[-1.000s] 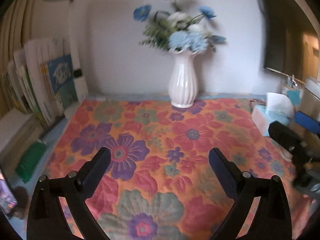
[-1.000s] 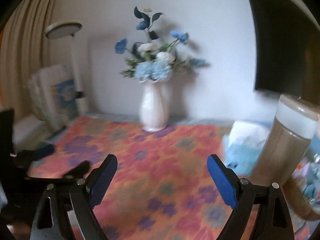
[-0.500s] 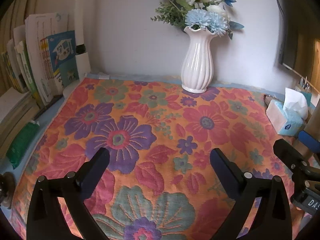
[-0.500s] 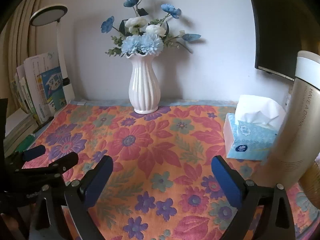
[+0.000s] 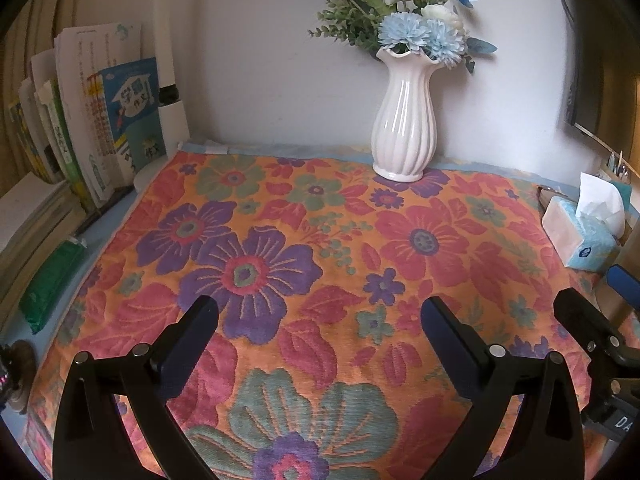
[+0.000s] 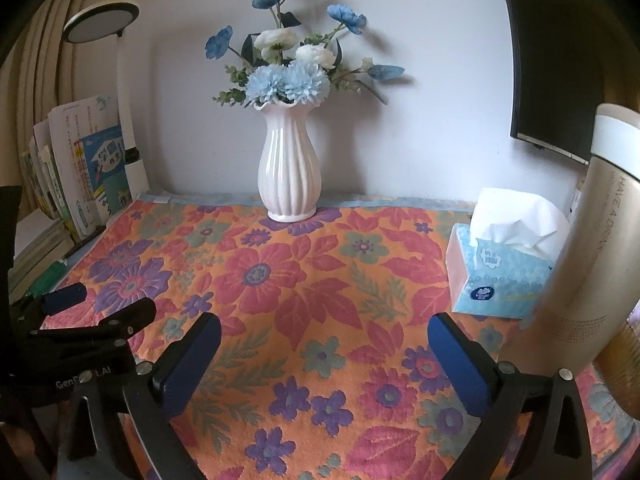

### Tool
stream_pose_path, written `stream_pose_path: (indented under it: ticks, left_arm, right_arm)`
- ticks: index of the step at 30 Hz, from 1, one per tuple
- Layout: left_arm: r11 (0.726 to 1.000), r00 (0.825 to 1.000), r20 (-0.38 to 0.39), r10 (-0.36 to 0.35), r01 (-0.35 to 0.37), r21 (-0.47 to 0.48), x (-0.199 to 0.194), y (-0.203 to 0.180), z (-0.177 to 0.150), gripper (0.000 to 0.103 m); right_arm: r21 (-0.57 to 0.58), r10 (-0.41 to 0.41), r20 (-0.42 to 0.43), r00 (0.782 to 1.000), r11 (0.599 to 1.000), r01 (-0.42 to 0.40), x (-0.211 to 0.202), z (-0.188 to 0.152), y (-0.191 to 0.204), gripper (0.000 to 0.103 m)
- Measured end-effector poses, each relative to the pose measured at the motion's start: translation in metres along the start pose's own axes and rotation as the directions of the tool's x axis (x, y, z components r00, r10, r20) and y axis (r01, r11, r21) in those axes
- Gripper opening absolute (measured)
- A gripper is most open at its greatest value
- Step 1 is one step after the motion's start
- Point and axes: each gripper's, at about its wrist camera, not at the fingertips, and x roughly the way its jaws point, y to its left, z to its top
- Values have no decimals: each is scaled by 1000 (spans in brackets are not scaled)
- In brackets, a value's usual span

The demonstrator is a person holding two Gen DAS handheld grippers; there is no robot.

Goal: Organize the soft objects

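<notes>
Flowered cloth (image 5: 328, 240) lies spread flat over the table, orange ground with big red, purple and green blooms, its far edge under the white vase (image 5: 404, 120). Left gripper (image 5: 318, 320) and right gripper (image 6: 324, 340) hover above its near half, both with jaws wide apart and holding nothing. Tissue box (image 6: 500, 276) sits at the cloth's right edge beside a tall beige bottle (image 6: 592, 240); books (image 5: 100, 128) stand left.

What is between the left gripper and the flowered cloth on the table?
Nothing visible. The left gripper hangs open over bare flowered cloth. The white vase stands on the cloth's far edge, and the tissue box at its right edge.
</notes>
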Motion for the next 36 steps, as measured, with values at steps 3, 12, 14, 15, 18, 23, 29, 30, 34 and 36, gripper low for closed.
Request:
stream_pose_path:
  ticks: [3,12,14,15,18,23,29,30,34,36]
  left_arm:
    - [1000,1000,-10,2,-2,-5,2,1,0,101]
    - [1000,1000,-20,-15,15,4,4,-1,-1,101]
    - [1000,1000,-21,-15,15,3,4,0,-1,101]
    - [1000,1000,-21,-16,16,2,4,0,-1,101]
    - [1000,1000,-25,-19,19,-1,5,0,-1,101]
    - [1000,999,-27,-20,20,-1,5,0,-1,101]
    - [1000,999,-40,-19,19,-10,8,2,-2,101]
    - [1000,999,-43,-18,18,-11,8,2,-2,101]
    - [1000,999,-45,-14,13,-10,10,3,-2,101]
    - [1000,999,-47,-11,11,-9,10,3,-2,101]
  right_arm:
    - [-3,-4,-1,1000,1000,4,0,0,1,103]
    - [-17,-9,-15,1000,1000,8,4,0,2,103]
    - [-18,-9,-17,1000,1000,8,5,0,2,103]
    - [-18,-9,-19,1000,1000,9,5,0,2,103]
    - [-20,-10,-24,1000,1000,10,6,-1,3,103]
    - [-21,-10,-26,1000,1000,10,6,-1,2,103]
    - [-27,-11,-30,1000,1000,10,7,-1,3,103]
    - [-28,-11,-30,999,1000,10,7,-1,3,103]
    - [-30,-11,-31,999,999,10,7,-1,3,103]
    - [-31,-11,-32,999,999,10,8,-2,3,103]
